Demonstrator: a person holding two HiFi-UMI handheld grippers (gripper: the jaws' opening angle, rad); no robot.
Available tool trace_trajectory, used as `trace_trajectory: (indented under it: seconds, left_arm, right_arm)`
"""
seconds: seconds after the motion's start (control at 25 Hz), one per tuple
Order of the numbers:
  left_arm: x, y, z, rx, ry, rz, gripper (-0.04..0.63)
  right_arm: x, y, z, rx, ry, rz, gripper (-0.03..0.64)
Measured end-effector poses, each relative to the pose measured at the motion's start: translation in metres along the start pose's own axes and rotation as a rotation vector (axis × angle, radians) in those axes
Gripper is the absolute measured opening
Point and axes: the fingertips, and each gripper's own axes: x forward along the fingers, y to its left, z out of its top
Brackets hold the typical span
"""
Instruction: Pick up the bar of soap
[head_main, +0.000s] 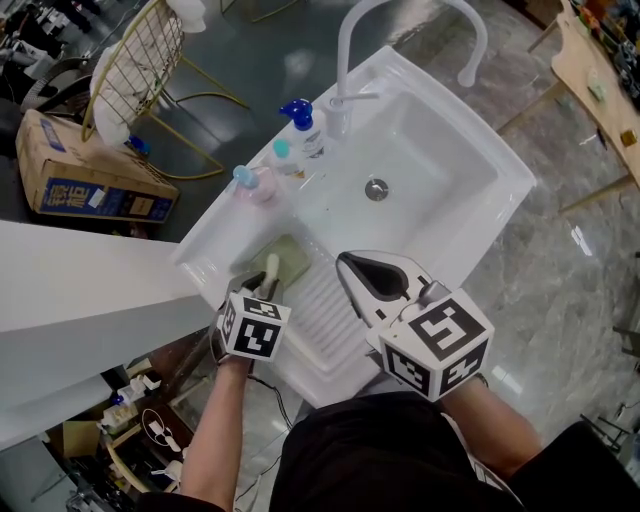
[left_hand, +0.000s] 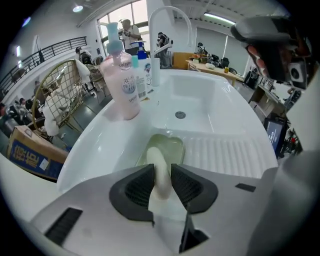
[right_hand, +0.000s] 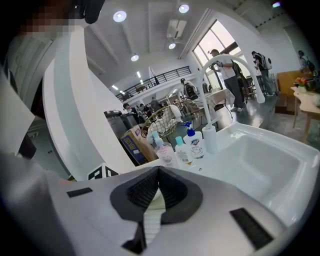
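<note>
Jaws on my left gripper (left_hand: 162, 176) are closed most of the way, with both ribbed pads against the flat faces of the bar of soap (left_hand: 159, 161). The bar stands on edge between them. Its far end reaches over the soap dish (left_hand: 172, 147), and I cannot tell whether it rests in the dish or has cleared it. My right gripper (right_hand: 159, 172) has its jaws fully together on nothing and hangs beside the soap dish, over the ribbed drainboard (head_main: 322, 312).

I judge the pale bar to be light and stiff, but slick, more so if the sink (head_main: 515, 178) is wet. The rounded edges give the pads little to bite on. The broad faces, near the middle of the bar, look like the right place to hold, with firm, even pressure so the bar does not squirt out. Too hard a squeeze could dent it.

I count one bar and one greenish dish. Three pump bottles stand beyond the soap dish on the same ledge: a pink bottle (left_hand: 122, 87), a small teal-capped bottle (head_main: 285, 155) and a blue-pump bottle (head_main: 305, 130).
</note>
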Motion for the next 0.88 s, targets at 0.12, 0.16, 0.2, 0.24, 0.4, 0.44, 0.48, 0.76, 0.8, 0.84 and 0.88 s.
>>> trace_trajectory:
  seconds: [0.12,0.16,0.2,0.24,0.4,0.44,0.48,0.76,0.8,0.84,0.88]
  left_arm:
    - [0.015,0.002,-0.002,0.004,0.038,0.001,0.114]
    - [0.019,0.003,-0.001,-0.004,0.043,0.0,0.114]
    - [0.022,0.005,0.0,-0.016,0.044,-0.001,0.117]
    - [0.024,0.007,0.002,-0.031,0.043,-0.001,0.12]
    - [0.023,0.014,0.008,-0.102,0.033,-0.013,0.109]
    - [0.022,0.015,0.008,-0.113,0.03,-0.016,0.107]
    - [0.02,0.016,0.009,-0.124,0.026,-0.016,0.107]
    - [0.008,0.027,0.002,-0.183,0.026,0.044,0.094]
    - [0.008,0.027,0.002,-0.17,0.031,0.059,0.094]
    - [0.008,0.026,0.002,-0.152,0.039,0.079,0.094]
    - [0.008,0.027,0.002,-0.134,0.043,0.102,0.094]
  right_arm:
    - [0.002,-0.001,-0.001,0.005,0.004,0.002,0.005]
    - [0.002,-0.003,-0.001,0.007,0.004,0.0,0.005]
    - [0.002,-0.003,0.0,0.007,0.004,-0.001,0.005]
    - [0.002,-0.004,0.0,0.007,0.004,-0.003,0.005]
    - [0.0,-0.01,-0.001,0.013,0.005,-0.014,0.005]
    - [0.0,-0.011,-0.001,0.014,0.005,-0.017,0.005]
    - [0.0,-0.012,0.0,0.015,0.005,-0.019,0.005]
    - [0.001,-0.015,0.005,0.018,0.004,-0.018,0.005]
    - [0.001,-0.015,0.006,0.018,0.004,-0.017,0.005]
    - [0.001,-0.015,0.006,0.019,0.004,-0.017,0.005]
    - [0.0,-0.016,0.007,0.02,0.002,-0.019,0.005]
